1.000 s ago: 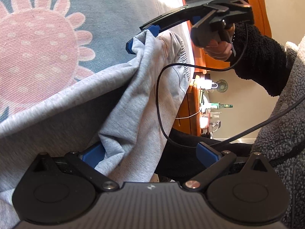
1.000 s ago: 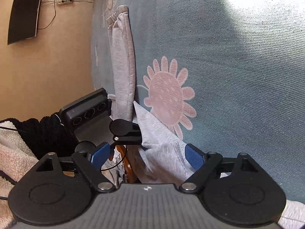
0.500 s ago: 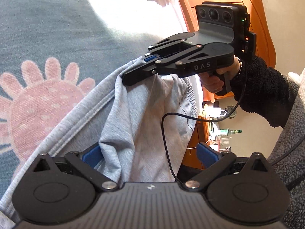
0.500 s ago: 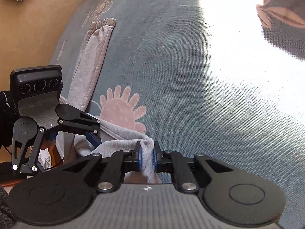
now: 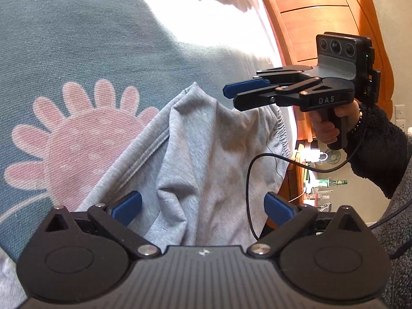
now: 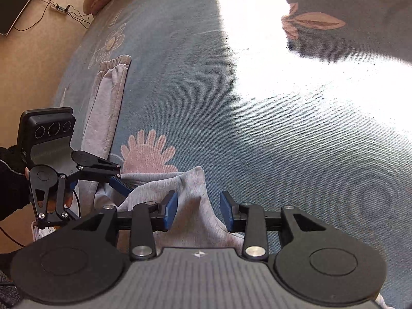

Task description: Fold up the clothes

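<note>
Grey sweatpants (image 6: 108,118) spread on a blue bedspread (image 6: 257,134) with pink flower prints, one leg running toward the far left edge of the bed, cuff near a small flower outline. Waist end (image 5: 206,159) bunched and peaked at the near edge, beside a large pink flower (image 5: 77,134). Right gripper (image 6: 198,209) with jaws partly parted, just opened from a pinch; cloth peak between the blue pads, not pressed. Left gripper (image 5: 203,207) with jaws spread wide, cloth lying loose between them, untouched by either pad. Black cable (image 5: 252,180) looping over the fabric. Wooden furniture (image 5: 322,25) beyond the bed's right edge.
</note>
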The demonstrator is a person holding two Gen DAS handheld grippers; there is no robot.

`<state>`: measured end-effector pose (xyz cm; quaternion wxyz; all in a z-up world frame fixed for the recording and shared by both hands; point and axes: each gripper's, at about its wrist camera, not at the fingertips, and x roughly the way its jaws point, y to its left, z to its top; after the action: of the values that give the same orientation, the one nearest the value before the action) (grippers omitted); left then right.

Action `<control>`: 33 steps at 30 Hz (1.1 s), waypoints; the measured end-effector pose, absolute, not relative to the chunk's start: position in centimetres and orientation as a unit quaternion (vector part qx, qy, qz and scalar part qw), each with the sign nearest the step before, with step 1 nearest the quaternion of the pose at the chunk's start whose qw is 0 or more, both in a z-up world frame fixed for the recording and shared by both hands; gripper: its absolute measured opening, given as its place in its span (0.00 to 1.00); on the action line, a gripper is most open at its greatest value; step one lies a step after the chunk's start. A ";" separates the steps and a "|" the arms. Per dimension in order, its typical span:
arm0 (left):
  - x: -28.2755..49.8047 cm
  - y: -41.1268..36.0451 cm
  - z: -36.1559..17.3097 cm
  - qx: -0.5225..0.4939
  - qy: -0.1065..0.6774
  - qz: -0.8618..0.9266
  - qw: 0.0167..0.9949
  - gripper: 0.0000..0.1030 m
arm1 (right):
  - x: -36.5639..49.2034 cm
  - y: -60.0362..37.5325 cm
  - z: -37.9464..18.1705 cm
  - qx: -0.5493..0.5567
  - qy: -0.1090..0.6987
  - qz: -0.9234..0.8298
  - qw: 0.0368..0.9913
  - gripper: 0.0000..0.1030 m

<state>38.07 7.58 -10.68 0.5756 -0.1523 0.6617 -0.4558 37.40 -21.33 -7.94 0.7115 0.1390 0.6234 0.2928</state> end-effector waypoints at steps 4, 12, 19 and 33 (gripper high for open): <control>37.1 8.1 -9.2 -0.080 0.664 -0.421 0.613 0.69 | 35.9 -21.6 -7.9 0.147 0.622 0.289 0.713 0.40; 34.4 6.0 -6.2 0.044 0.634 -0.412 0.653 0.39 | 33.6 -20.8 -6.6 0.145 0.611 0.301 0.718 0.43; 34.9 7.7 -6.3 0.051 0.634 -0.392 0.665 0.38 | 32.2 -19.6 -4.9 0.133 0.600 0.320 0.721 0.43; 33.1 13.3 -6.7 0.033 0.664 -0.305 0.682 0.43 | 30.8 -13.4 -4.6 0.066 0.599 0.372 0.705 0.44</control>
<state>33.11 13.29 -6.66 0.6823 0.0329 0.6636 -0.3051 30.79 -13.44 -4.58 0.7055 0.0663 0.5994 0.3724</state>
